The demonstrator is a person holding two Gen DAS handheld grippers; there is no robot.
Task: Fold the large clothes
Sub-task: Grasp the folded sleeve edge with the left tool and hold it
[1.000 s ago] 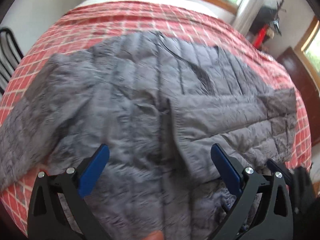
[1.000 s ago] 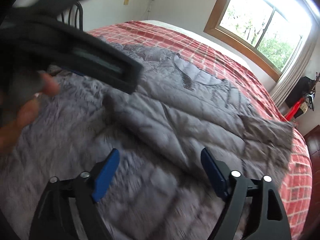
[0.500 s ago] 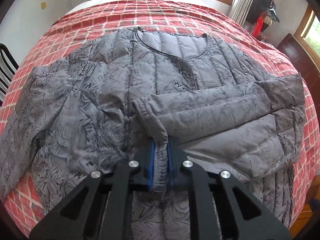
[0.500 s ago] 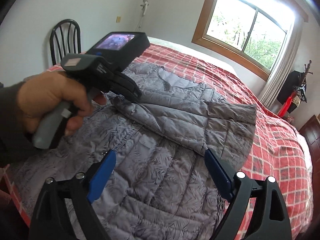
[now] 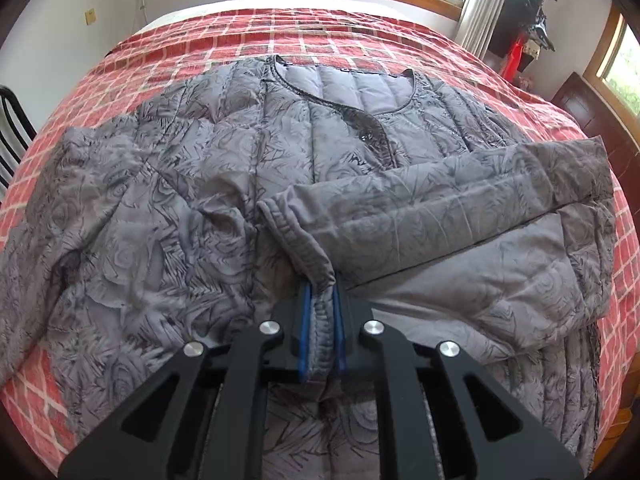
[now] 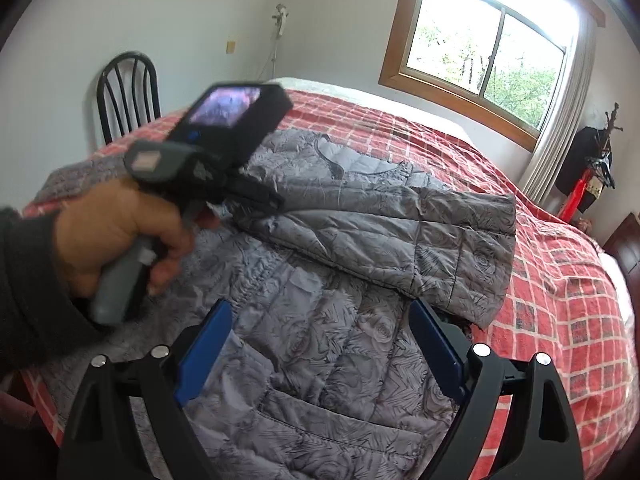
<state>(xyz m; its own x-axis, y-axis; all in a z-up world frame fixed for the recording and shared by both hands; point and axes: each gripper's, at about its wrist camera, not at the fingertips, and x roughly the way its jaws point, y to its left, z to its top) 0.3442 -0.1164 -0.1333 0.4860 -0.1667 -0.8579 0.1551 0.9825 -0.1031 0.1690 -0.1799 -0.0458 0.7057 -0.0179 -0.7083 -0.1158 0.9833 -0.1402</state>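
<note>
A grey quilted jacket [image 5: 180, 208] with a rose print lies face up on the bed, collar at the far side. Its right sleeve [image 5: 432, 208] is folded across the chest. My left gripper [image 5: 320, 300] is shut on that sleeve's cuff [image 5: 298, 236], held just above the jacket's middle. In the right wrist view the jacket [image 6: 320, 340] and folded sleeve [image 6: 400, 236] show, and the left gripper's body shows in a hand [image 6: 120, 240]. My right gripper [image 6: 318, 344] is open and empty above the jacket's lower part.
The bed has a red checked cover [image 5: 320, 32] [image 6: 560, 300]. A black chair [image 6: 128, 92] stands at its left side. A window [image 6: 492, 48] and a curtain are on the far wall. A dark wooden cabinet [image 5: 588, 108] stands to the right.
My left gripper closed on the sleeve cuff a second ago and has lifted and drawn back a little with it. My right gripper has drawn back and stayed open.
</note>
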